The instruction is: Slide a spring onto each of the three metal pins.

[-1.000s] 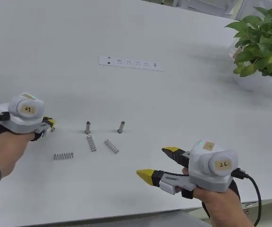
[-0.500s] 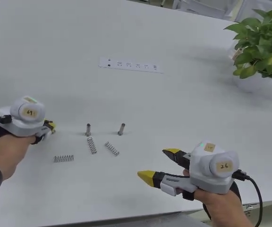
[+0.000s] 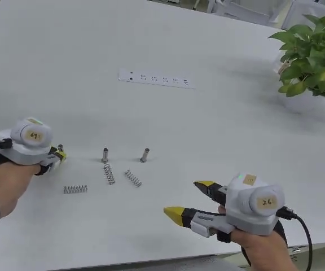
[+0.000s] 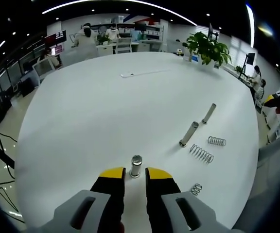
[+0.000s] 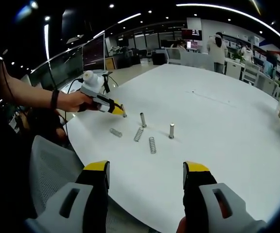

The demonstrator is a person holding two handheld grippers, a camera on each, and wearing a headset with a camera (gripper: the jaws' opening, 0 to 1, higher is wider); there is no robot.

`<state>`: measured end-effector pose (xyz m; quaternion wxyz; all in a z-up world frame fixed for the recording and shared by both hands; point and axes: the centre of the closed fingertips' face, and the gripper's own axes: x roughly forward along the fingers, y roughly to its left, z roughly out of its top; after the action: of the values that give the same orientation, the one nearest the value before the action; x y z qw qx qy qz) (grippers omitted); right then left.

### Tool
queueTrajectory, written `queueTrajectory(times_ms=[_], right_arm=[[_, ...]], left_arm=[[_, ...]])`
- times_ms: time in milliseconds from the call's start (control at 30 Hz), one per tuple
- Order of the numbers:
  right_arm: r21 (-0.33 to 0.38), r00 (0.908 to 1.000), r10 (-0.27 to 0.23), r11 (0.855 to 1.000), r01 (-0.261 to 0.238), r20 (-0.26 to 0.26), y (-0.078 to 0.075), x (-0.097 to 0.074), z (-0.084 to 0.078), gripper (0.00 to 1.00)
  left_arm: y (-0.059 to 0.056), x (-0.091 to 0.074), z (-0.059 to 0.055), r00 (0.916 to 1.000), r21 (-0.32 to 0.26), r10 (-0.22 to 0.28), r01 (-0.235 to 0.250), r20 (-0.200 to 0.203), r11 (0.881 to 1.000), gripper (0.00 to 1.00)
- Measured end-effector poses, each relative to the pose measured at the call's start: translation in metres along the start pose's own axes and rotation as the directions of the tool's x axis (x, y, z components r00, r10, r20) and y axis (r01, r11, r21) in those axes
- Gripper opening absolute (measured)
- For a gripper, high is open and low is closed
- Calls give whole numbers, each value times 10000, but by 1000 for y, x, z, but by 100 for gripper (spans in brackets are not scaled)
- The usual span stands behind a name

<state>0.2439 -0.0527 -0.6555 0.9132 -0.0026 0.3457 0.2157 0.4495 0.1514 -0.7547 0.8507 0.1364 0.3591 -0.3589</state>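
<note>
Springs: 3, all loose on the white table [image 3: 224, 141], none on a pin. Left spring [image 3: 75, 189] lies apart from the other two. Middle spring [image 3: 109, 173] is just below the middle pin [image 3: 105, 155]. Right spring [image 3: 132, 178] is near the right pin [image 3: 145, 154], not touching it. All 3 pins stand upright & bare.

Head view: the left gripper [image 3: 58, 153] sits low at the table, its body covering most of the jaws, w/ a yellow tip just beside the left pin [image 3: 60, 148]. The left gripper view gives the detail: jaws only a narrow gap apart, left pin upright in that gap at the tips, a slim strip of table on ea. side of it, so no grip on it.

Right gripper [image 3: 189, 197] is held by the table's near edge, well apart from pins & springs, jaws wide open w/ nothing btwn them. The right gripper view looks across the table: pins & springs in a cluster, and beyond them the left gripper and the hand [image 5: 74, 101] holding it. It adds a grey mesh chair back [image 5: 47, 170] below the table edge.

Power strip [image 3: 154, 78] lies flat further back. Potted plant [image 3: 312, 51] stands at the far right. Its pot blends into the white table, so beyond the foliage I can't tell what it holds.
</note>
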Motion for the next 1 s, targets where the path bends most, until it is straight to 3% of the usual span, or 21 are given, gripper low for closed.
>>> queueTrajectory(times_ms=[433, 600, 867, 1000], right_arm=[[-23, 9999, -23, 10000, 23, -132, 4, -1, -4, 60], [52, 10000, -80, 10000, 81, -44, 4, -1, -2, 59], [194, 9997, -224, 9996, 223, 44, 2, -5, -4, 59], [198, 9997, -242, 9995, 243, -21, 3, -6, -8, 60]], left_arm=[[1, -21, -14, 9999, -36, -136, 136, 51, 9999, 19], [-4, -30, -20, 9993, 215, -318, 313, 219, 9993, 21], [-17, -40, -39, 9979, 249, -616, 611, 180, 9978, 25], [-22, -46, -41, 9967, 137, -749, 745, 307, 9971, 27]])
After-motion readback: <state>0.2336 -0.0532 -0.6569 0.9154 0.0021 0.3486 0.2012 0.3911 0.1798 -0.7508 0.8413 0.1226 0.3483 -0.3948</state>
